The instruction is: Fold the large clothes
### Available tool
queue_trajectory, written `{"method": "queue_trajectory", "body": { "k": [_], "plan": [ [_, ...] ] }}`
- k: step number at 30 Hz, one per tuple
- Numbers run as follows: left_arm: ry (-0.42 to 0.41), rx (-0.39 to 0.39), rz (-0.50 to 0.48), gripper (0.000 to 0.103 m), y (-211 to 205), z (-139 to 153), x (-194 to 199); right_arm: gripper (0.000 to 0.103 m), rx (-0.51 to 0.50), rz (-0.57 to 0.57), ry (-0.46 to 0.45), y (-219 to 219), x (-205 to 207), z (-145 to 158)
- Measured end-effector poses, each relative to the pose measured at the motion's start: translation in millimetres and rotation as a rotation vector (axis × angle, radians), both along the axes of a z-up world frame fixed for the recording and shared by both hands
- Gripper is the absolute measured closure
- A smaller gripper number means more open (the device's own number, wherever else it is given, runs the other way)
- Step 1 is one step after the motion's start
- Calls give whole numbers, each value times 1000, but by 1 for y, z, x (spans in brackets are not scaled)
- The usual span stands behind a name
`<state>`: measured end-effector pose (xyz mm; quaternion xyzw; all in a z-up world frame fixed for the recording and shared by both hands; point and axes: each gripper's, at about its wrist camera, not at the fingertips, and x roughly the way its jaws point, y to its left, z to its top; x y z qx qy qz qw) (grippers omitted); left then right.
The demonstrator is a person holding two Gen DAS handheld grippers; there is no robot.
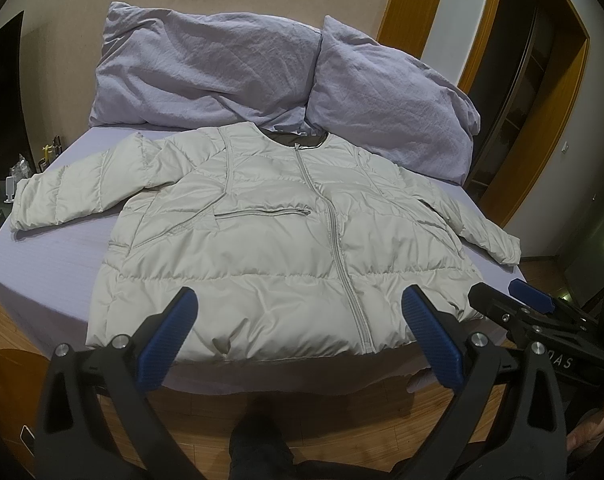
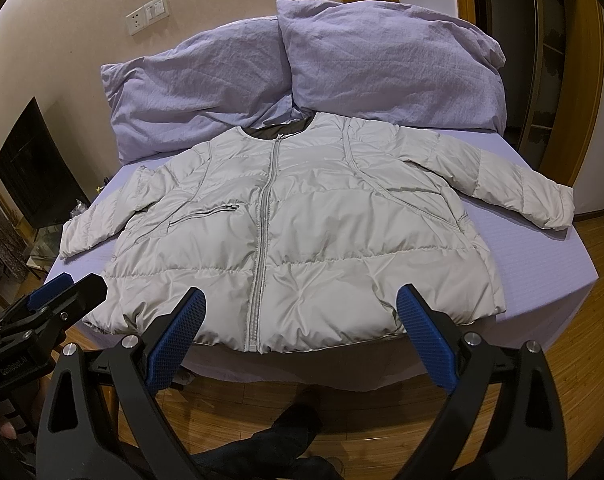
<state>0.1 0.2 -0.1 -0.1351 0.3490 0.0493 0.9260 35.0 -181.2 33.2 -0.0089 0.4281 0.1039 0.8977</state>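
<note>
Pale grey quilted puffer jacket (image 1: 286,248) flat, zipped, front up at frame centre on lilac-sheeted bed (image 1: 54,248), sleeves spread L and R, two lilac crumpled pillows (image 2: 230,92) behind collar. Left gripper (image 1: 298,322) w/ blue pads spread wide, holding nothing, low centre over hem. Right gripper (image 2: 298,320) likewise wide, empty, near hem.

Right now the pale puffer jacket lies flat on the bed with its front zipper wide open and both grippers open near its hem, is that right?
Not quite: the zipper is closed up to the collar, as the right wrist view shows. The jacket does lie flat on the bed, with the left gripper and right gripper open near its hem.
</note>
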Motion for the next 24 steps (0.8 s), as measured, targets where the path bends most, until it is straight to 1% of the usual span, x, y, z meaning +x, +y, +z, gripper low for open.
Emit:
{"method": "queue_trajectory", "body": {
  "k": [17, 23, 24],
  "plan": [
    [0, 0, 0, 2, 0, 0, 0, 5, 4, -2, 5, 1, 1, 0],
    [4, -5, 1, 2, 0, 0, 1, 5, 16, -17, 15, -2, 10, -1],
    [6, -7, 2, 2, 6, -1, 3, 5, 18, -24, 17, -4, 14, -2]
  ]
}}
